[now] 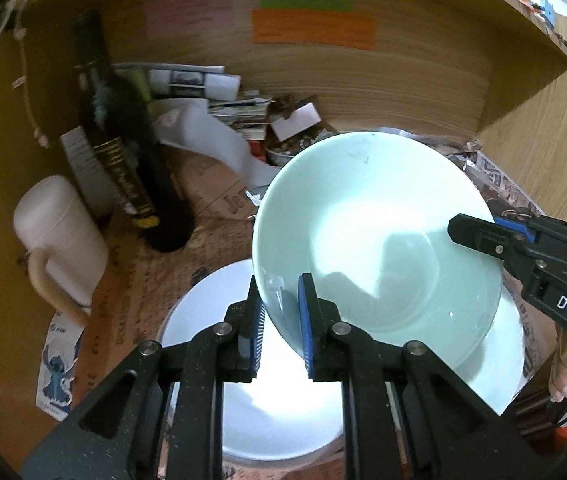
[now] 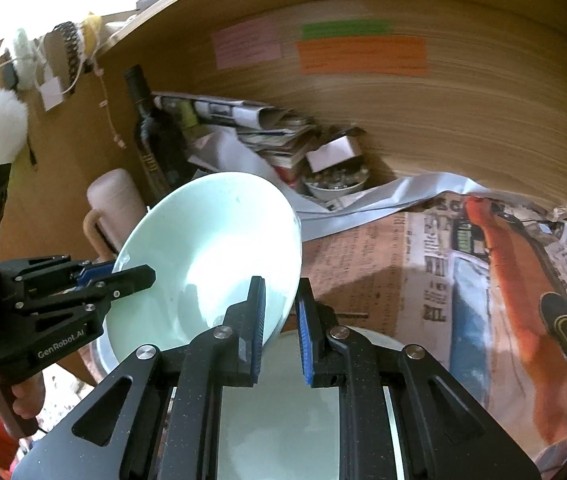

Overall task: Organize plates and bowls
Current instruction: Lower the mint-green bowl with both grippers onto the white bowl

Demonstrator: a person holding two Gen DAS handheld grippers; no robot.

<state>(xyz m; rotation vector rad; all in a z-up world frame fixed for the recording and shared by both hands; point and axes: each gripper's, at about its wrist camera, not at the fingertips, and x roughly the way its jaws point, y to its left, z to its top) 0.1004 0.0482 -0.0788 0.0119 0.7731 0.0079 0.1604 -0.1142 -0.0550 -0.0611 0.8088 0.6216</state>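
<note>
A pale green bowl (image 1: 379, 240) is held tilted above a white plate (image 1: 267, 408) inside a wooden cabinet. My left gripper (image 1: 281, 312) is shut on the bowl's near rim, one blue pad inside and one outside. My right gripper (image 2: 279, 312) is shut on the opposite rim of the same bowl (image 2: 211, 256), and it shows at the right of the left wrist view (image 1: 471, 232). The left gripper shows at the left of the right wrist view (image 2: 139, 274). The plate (image 2: 283, 396) lies under the bowl on newspaper.
A dark wine bottle (image 1: 123, 148) and a cream mug (image 1: 59, 240) stand at the left. Folded papers (image 1: 203, 88) and a small dish of bits (image 2: 335, 184) sit at the back. Newspaper (image 2: 483, 280) lines the shelf. The cabinet's back wall (image 1: 363, 76) carries coloured notes.
</note>
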